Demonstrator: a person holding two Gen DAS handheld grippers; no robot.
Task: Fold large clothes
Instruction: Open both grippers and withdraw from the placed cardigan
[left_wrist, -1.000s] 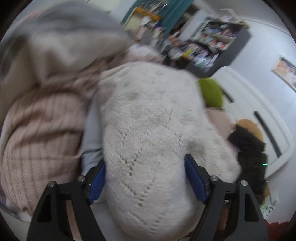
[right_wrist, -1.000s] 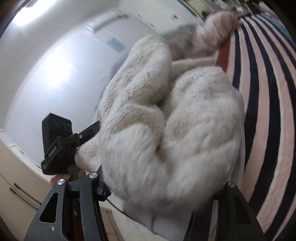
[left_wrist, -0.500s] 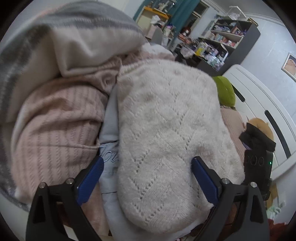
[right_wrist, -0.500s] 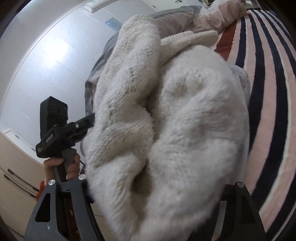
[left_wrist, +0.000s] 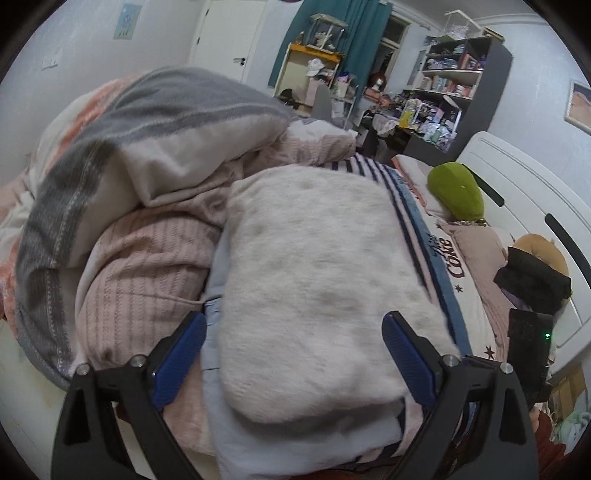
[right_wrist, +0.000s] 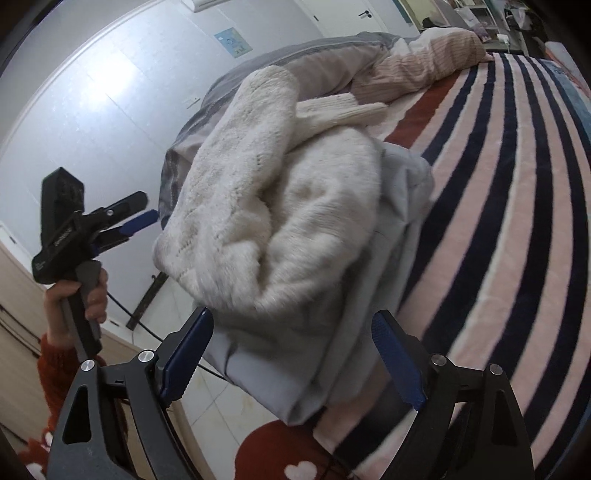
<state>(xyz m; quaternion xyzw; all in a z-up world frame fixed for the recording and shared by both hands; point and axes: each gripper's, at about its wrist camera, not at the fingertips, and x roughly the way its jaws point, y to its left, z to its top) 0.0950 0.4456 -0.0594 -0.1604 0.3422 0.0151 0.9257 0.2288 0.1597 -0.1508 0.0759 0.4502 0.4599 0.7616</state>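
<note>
A folded cream knit sweater (left_wrist: 314, 280) lies on a folded pale blue garment (left_wrist: 295, 454) at the near edge of the striped bed. In the right wrist view the sweater (right_wrist: 273, 206) sits bunched on the blue garment (right_wrist: 402, 206), one cuff sticking out. My left gripper (left_wrist: 291, 354) is open, its blue pads either side of the sweater's near end, not pinching it. My right gripper (right_wrist: 291, 354) is open and empty, just short of the stack. The left gripper also shows in the right wrist view (right_wrist: 138, 218), held off the bed's side.
A pile of clothes lies beside the stack: a pink ribbed sweater (left_wrist: 147, 266) and a grey and white garment (left_wrist: 155, 140). The striped blanket (right_wrist: 517, 184) covers the bed. A green plush (left_wrist: 456, 192) and a black item (left_wrist: 532, 280) lie by the white headboard (left_wrist: 524, 184). Shelves stand behind.
Both grippers have pulled back from the cream sweater, which now rests settled on the blue garment. The left gripper has moved out to the bed's side.
</note>
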